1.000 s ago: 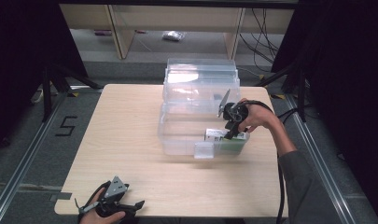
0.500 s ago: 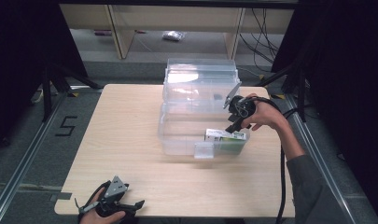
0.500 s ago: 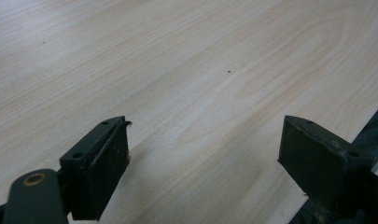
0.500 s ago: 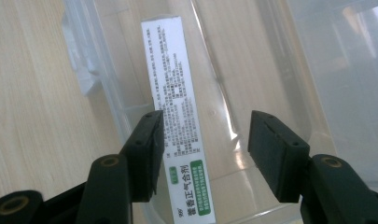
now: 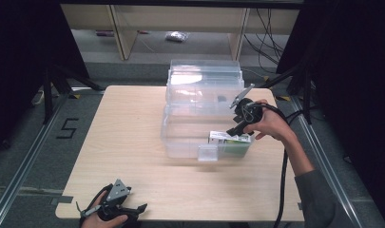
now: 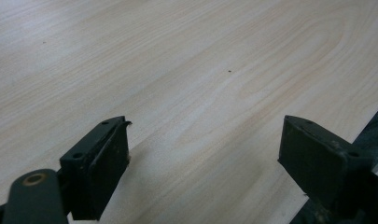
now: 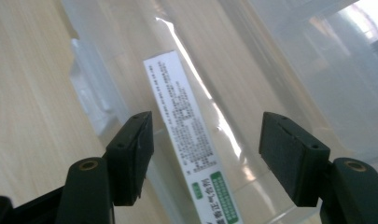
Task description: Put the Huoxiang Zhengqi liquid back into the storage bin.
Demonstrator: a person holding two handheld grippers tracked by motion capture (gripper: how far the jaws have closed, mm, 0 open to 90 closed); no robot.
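I'm looking down on a pale wooden table (image 5: 133, 142) standing on a grey floor, with shelving and cables behind it and dark curtains at either side. On the far right part of the table a clear plastic storage bin (image 5: 199, 118) is sitting, its lid tipped up at the back.

My right gripper (image 5: 234, 129) is hovering over the bin's right end, the hand (image 5: 268, 122) wrapped around its body and the forearm coming up from the lower right corner, sleeve at the elbow. Its cable is trailing down beside the arm. Its jaws are standing wide apart and gripping nothing. Right below them a white and green carton (image 7: 191, 149) is lying flat inside the bin, at the near right corner, long side running between the jaws; its small print is too fine for me to read, and the far end is cut off by the bottom edge in the right gripper view.

My left gripper (image 5: 133, 209) is resting low at the near left edge of the table, the hand half cut off by the frame. In the left gripper view its jaws are spread wide over bare wood, holding nothing.

The bin's clear walls are throwing glare, so its inner edges are hard to trace.
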